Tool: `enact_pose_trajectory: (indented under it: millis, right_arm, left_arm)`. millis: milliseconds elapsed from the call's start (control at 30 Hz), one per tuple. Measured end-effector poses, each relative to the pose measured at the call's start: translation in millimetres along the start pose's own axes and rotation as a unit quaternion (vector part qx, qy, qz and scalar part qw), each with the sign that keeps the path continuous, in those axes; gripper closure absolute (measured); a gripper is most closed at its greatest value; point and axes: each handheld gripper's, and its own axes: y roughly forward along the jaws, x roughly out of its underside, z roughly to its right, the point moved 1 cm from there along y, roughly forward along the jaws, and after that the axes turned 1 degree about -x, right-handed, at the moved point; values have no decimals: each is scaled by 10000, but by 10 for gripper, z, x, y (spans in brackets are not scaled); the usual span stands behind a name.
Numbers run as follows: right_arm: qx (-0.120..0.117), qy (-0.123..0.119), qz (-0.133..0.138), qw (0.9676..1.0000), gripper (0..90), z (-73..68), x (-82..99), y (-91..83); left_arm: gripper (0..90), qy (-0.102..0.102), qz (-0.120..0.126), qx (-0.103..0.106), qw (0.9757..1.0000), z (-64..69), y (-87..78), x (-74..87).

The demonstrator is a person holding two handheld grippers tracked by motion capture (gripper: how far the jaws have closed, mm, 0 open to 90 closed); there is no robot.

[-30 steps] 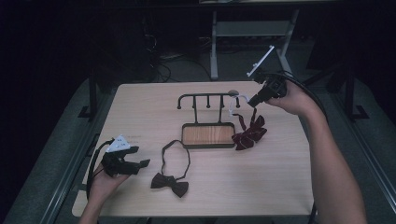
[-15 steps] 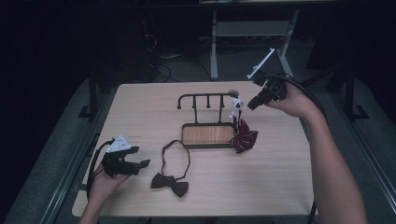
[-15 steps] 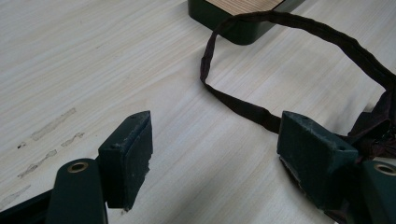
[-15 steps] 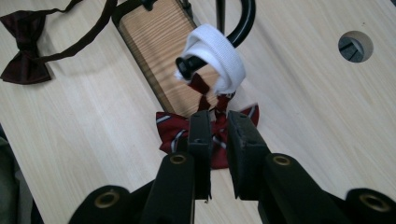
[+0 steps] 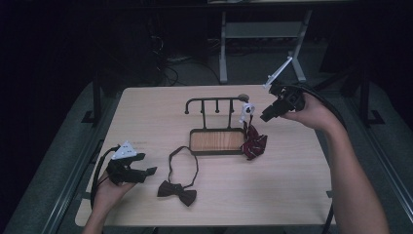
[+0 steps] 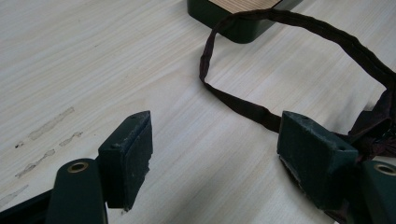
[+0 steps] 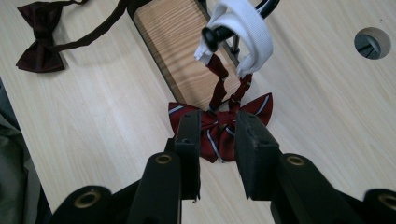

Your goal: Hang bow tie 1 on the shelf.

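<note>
A black peg rack on a wooden base stands mid-table. A red striped bow tie hangs from the rack's right end peg by a white elastic band, resting against the base's right side. My right gripper is open just right of that peg. In the right gripper view its jaws stand apart and hold nothing, with the striped bow tie and band beyond them. A dark bow tie with a looped strap lies front left. My left gripper is open beside it.
The base's corner lies ahead of my left gripper, about a strap's loop away. A round cable hole is cut in the table behind the rack. The table's front right is bare wood. Dark floor and a metal stand lie beyond the far edge.
The striped bow tie has dropped from my right gripper's hold and now hangs on the end peg against the base. My right gripper has opened and backed slightly right. The left gripper is still.
</note>
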Motion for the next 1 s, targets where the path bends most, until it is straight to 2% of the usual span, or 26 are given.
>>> enact_pose_trajectory:
  millis: [300, 367, 767, 1000]
  right_arm:
    - [-51, -48, 47, 10000, 662, -45, 107, 36]
    - [-81, -43, 74, 9999, 647, -56, 132, 40]
    - [-148, -102, 124, 9998, 573, -139, 300, 107]
    - [-176, -47, 159, 9997, 532, -158, 422, 153]
  left_arm:
    - [266, 28, -8, -4, 10000, 6, 3, -3]
    - [266, -55, 8, 16, 10000, 17, 9, 1]
    - [266, 8, -24, 8, 10000, 23, 23, -2]
    - [266, 16, -37, 15, 10000, 29, 31, -1]
